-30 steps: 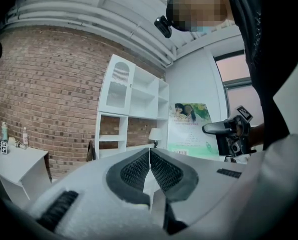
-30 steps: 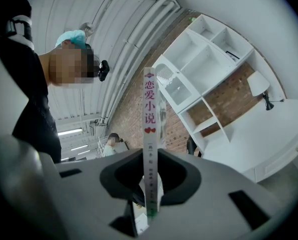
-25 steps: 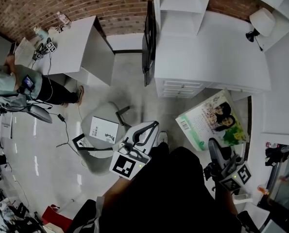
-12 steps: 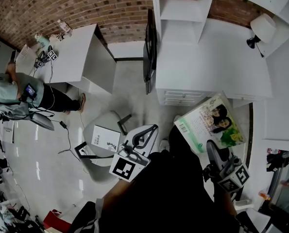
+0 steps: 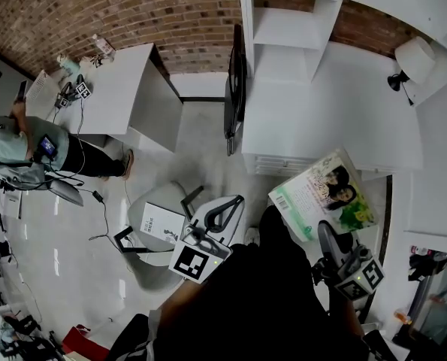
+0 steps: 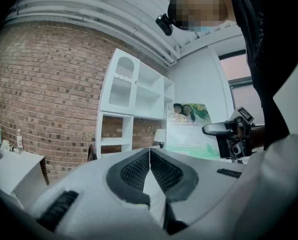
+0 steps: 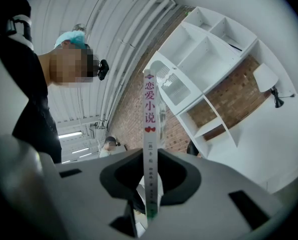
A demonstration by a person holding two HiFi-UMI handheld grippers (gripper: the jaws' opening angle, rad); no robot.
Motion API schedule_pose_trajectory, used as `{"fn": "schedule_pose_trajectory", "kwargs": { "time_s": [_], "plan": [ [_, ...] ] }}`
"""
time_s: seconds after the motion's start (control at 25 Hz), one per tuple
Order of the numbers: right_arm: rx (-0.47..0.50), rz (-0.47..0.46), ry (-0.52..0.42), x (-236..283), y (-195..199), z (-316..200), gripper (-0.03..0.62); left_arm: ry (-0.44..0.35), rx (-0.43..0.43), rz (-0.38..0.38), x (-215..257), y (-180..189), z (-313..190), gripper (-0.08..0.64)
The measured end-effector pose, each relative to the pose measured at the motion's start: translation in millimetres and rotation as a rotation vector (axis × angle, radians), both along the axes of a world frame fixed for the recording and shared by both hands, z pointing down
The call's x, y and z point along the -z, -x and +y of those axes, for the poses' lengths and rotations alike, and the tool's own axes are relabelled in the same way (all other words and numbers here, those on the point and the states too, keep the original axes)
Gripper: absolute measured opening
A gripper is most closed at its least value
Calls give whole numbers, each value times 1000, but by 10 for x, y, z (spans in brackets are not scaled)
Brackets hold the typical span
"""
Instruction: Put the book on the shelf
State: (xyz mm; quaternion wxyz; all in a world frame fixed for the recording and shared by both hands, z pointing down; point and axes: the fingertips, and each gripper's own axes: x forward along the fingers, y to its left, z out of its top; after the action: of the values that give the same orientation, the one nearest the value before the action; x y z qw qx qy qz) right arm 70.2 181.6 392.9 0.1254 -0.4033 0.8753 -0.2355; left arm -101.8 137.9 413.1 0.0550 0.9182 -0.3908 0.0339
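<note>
A thin book point(image 5: 322, 194) with a green cover and two people pictured on it is held above the white desk's front edge. My right gripper point(image 5: 325, 233) is shut on its lower edge. In the right gripper view the book's white spine point(image 7: 150, 149) stands upright between the pads, edge-on. The white shelf unit point(image 5: 283, 28) stands against the brick wall beyond the desk, its compartments showing nothing inside. My left gripper point(image 5: 234, 201) hangs lower left over the floor, shut and holding nothing. In the left gripper view the jaws point(image 6: 150, 156) meet, with the book point(image 6: 190, 129) and shelf point(image 6: 133, 109) ahead.
A white desk point(image 5: 336, 104) with a lamp point(image 5: 412, 59) lies under the shelf, and a dark monitor point(image 5: 232, 89) stands at its left edge. A grey chair point(image 5: 144, 201) carries a second book point(image 5: 161, 226). A person point(image 5: 28, 145) stands by another white table point(image 5: 110, 89).
The head view has shifted so that more of the shelf shows at the top. The book stays clamped in the right gripper and has drifted slightly left. The left gripper has barely moved.
</note>
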Motion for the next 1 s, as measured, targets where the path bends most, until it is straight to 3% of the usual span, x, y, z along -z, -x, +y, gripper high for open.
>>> {"fn": "schedule_pose_trajectory", "kwargs": {
  "time_s": [0.2,0.48,1.0],
  "plan": [
    [18,-21,-56,109,-72,-415,77,-4,12,-3,42,-93,-354,18],
    [21,-31,-22,42,-270,-881,77,-4,12,-16,33,-290,-812,18],
    [41,-66,-60,63,-747,-1796,77,0,26,-56,115,-762,-1585,18]
  ]
}}
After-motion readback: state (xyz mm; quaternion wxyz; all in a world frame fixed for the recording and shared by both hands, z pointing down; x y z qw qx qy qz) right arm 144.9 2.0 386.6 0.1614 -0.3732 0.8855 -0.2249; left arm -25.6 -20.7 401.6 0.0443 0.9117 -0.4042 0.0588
